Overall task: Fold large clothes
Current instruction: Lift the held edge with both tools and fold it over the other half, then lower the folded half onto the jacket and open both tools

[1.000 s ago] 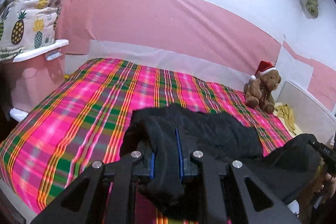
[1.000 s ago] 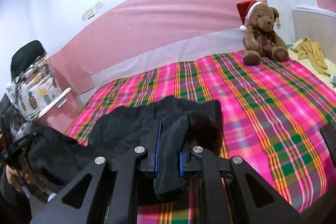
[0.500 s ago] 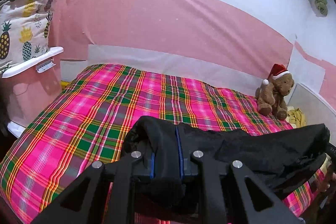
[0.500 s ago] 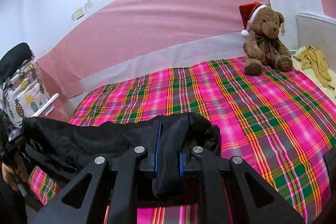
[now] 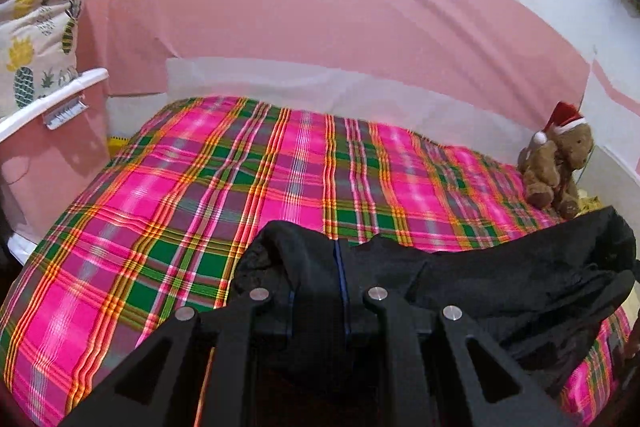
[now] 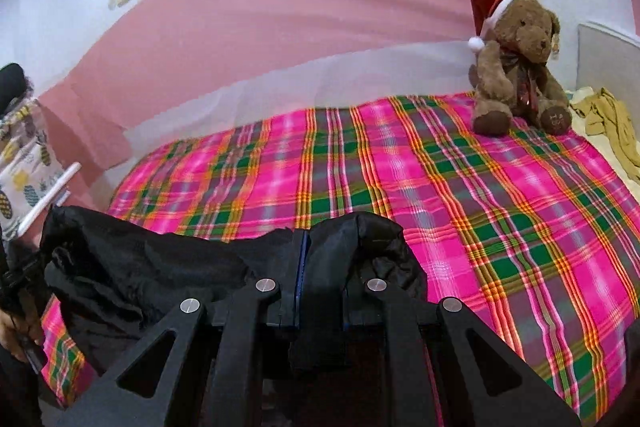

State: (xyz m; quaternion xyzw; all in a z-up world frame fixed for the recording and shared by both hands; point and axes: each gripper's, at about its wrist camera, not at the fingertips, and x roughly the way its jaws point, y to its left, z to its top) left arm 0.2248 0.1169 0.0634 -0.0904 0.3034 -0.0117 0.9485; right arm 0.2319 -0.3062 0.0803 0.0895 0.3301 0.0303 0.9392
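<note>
A large black garment [image 5: 492, 287] hangs stretched between my two grippers above the near edge of the plaid bed [image 5: 240, 195]. My left gripper [image 5: 318, 283] is shut on one bunched end of it. My right gripper [image 6: 320, 267] is shut on the other end of the black garment [image 6: 152, 267]. The cloth covers both sets of fingertips, and its lower part sags out of sight below the frames.
A brown teddy bear [image 6: 516, 63] in a Santa hat sits at the bed's far right corner, also in the left wrist view [image 5: 556, 167]. A pineapple-print cushion [image 5: 36, 27] on a white shelf stands left. Yellowish cloth [image 6: 612, 127] lies at the right. A pink wall panel [image 5: 320, 27] backs the bed [image 6: 480, 195].
Both grippers have lifted and pulled apart. The black garment, which lay crumpled on the bed, is now raised and stretched out between them.
</note>
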